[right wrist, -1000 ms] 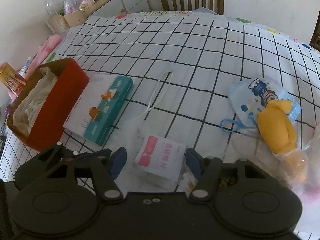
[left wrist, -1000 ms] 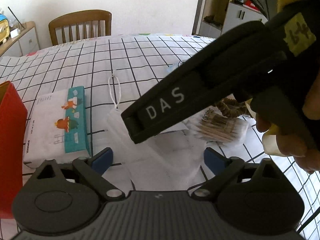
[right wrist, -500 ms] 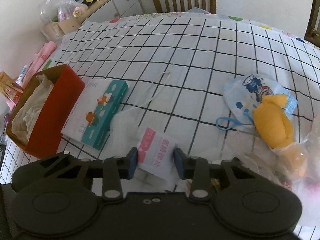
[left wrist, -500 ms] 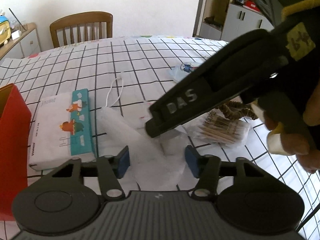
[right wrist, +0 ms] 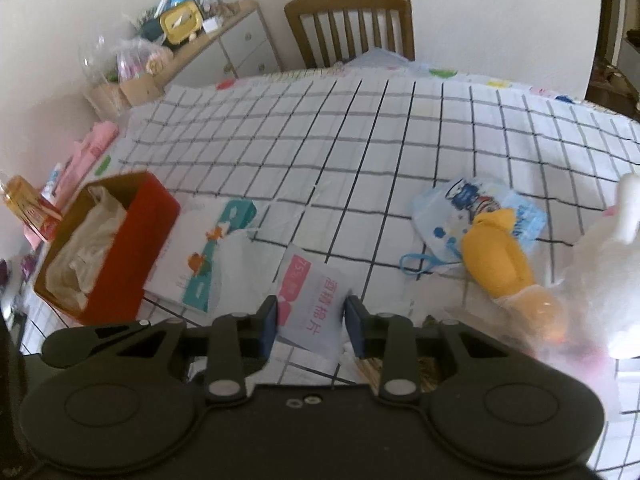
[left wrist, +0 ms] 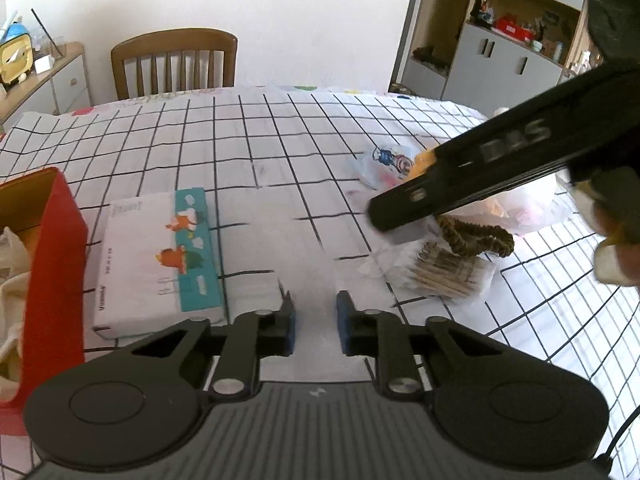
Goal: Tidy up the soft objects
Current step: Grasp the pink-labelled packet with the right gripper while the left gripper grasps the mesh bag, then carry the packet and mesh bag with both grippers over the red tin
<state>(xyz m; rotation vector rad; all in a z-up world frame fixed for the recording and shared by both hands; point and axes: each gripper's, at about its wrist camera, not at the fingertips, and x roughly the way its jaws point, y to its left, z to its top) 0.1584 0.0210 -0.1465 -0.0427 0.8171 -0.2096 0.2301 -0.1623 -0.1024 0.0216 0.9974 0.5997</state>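
My right claw [right wrist: 311, 322] pinched the white-and-pink sachet [right wrist: 308, 298], its long axis running away from me, the red box [right wrist: 120, 248] lying to its left. My left claw [left wrist: 314, 322] was closing on what appeared to be a translucent bag [left wrist: 288, 248]; blur left contact uncertain. Only the right view showed the box's interior fully.

I see a wooden chair [left wrist: 174, 62] pushed up to the far edge of the counter [left wrist: 248, 140], which wears a white cloth with a black grid. Off the counter's left side stands a low sideboard [right wrist: 236, 46] crowded with a yellow clock [right wrist: 180, 22] and clear bags. Past the far right corner is a grey cabinet [left wrist: 504, 62] with open shelves of small items.
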